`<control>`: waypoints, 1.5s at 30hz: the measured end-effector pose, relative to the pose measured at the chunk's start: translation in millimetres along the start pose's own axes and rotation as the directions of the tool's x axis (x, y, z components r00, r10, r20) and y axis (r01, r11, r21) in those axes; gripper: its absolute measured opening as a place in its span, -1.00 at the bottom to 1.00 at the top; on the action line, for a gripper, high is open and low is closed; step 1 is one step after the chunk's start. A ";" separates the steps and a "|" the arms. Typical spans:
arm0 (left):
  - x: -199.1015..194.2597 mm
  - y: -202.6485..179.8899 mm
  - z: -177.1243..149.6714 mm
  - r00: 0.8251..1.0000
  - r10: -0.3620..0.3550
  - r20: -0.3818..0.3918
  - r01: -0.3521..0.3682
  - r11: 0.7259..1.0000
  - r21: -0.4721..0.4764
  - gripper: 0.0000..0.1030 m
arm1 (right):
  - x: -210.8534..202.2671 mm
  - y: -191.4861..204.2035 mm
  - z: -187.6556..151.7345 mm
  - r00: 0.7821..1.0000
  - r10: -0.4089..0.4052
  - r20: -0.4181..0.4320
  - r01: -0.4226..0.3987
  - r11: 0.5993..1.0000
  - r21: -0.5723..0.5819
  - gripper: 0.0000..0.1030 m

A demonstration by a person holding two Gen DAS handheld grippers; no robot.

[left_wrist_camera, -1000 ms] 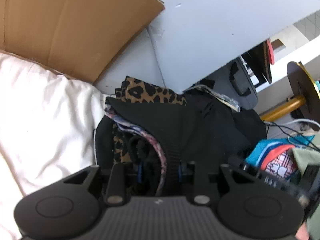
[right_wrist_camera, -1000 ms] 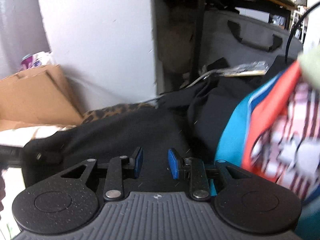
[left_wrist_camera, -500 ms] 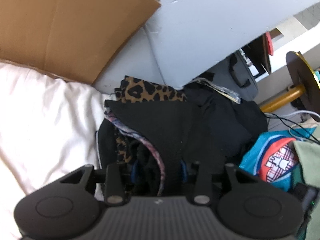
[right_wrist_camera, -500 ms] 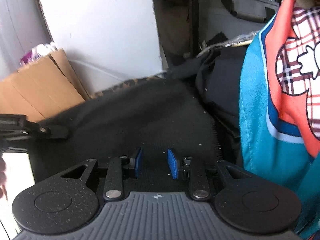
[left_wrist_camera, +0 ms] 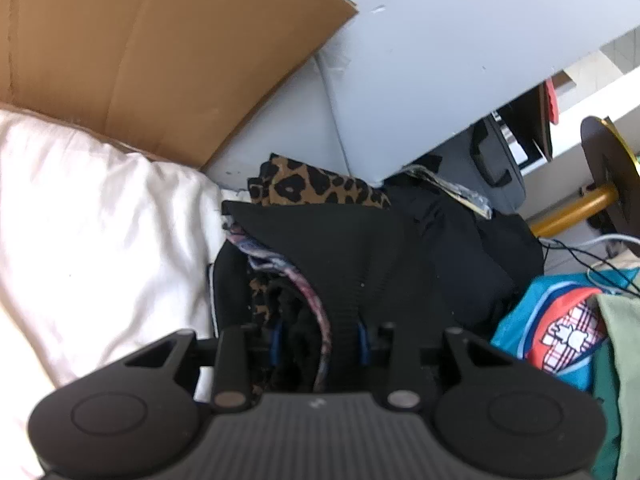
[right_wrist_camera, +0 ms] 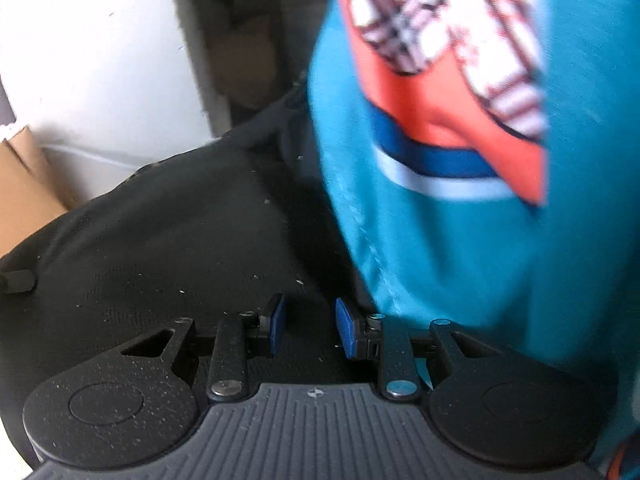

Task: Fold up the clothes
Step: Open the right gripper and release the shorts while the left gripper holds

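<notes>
My left tongs (left_wrist_camera: 318, 338) have just been closing and are clamped on a bunch of dark clothes (left_wrist_camera: 344, 256), one leopard piece (left_wrist_camera: 312, 186) at 12 o'clock. My right tongs (right_wrist_camera: 306, 326) gape, empty, over black fabric (right_wrist_camera: 180, 240); one teal shirt (right_wrist_camera: 460, 240) at 2 o'clock.

White bedding (left_wrist_camera: 92, 240) underneath; on it, heap of black garments (left_wrist_camera: 360, 248), leopard-print cloth (left_wrist_camera: 312, 188) at far edge, cardboard sheet (left_wrist_camera: 160, 48) behind.
</notes>
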State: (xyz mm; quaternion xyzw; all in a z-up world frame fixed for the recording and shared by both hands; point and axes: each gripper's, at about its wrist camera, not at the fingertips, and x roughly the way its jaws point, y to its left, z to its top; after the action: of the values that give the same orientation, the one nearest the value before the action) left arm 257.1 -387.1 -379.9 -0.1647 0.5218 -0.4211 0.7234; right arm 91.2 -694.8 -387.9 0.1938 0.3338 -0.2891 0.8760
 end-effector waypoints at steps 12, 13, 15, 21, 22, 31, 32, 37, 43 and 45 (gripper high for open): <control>-27.4 0.9 7.2 1.000 0.023 -0.008 -0.023 0.995 0.101 0.02 | 0.8 25.4 15.3 0.994 0.089 0.063 -0.085 0.995 -0.055 -0.35; -26.3 3.4 7.4 1.000 0.026 -0.007 -0.025 0.995 0.095 0.14 | 3.3 26.4 16.0 0.994 0.091 0.060 -0.088 0.994 -0.058 -0.35; -22.8 8.6 7.8 0.999 0.031 -0.007 -0.030 0.996 0.080 0.29 | 9.6 28.3 16.1 0.994 0.096 0.047 -0.092 0.993 -0.068 -0.35; -4.7 23.1 11.4 1.000 -0.025 -0.006 0.025 0.999 -0.020 0.35 | 28.0 25.6 22.9 1.000 -0.030 -0.008 0.030 0.996 -0.079 -0.35; 0.0 25.7 12.0 0.999 -0.036 -0.008 0.036 0.998 -0.042 0.36 | 28.9 24.8 24.3 0.998 -0.060 -0.011 0.059 0.996 -0.074 -0.35; 29.9 42.5 14.5 0.990 -0.142 0.010 0.140 0.959 -0.247 0.25 | -8.5 48.6 20.4 0.999 0.051 0.013 -0.050 0.996 -0.072 -0.35; 32.3 44.7 14.4 0.987 -0.157 0.016 0.155 0.946 -0.286 0.22 | -9.4 53.9 19.3 0.997 0.075 0.006 -0.074 0.995 -0.073 -0.35; 33.7 38.5 24.1 0.991 -0.130 0.020 0.131 0.960 -0.249 -0.01 | -15.5 80.9 11.0 0.987 0.163 -0.002 -0.163 0.985 -0.047 -0.35; 27.6 28.7 31.6 0.997 -0.071 0.008 0.071 0.986 -0.154 -0.09 | -27.3 100.7 2.5 0.976 0.219 -0.003 -0.218 0.973 -0.081 -0.33; 20.2 27.4 33.5 0.998 -0.055 0.033 0.059 0.989 -0.139 -0.08 | -33.3 104.1 0.4 0.973 0.231 0.004 -0.229 0.970 -0.085 -0.32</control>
State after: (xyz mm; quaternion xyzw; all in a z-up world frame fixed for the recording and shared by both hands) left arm 301.1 -393.4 -397.6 -0.2358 0.5346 -0.4017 0.7051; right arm 137.3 -603.6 -349.2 0.1921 0.3148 -0.1727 0.9133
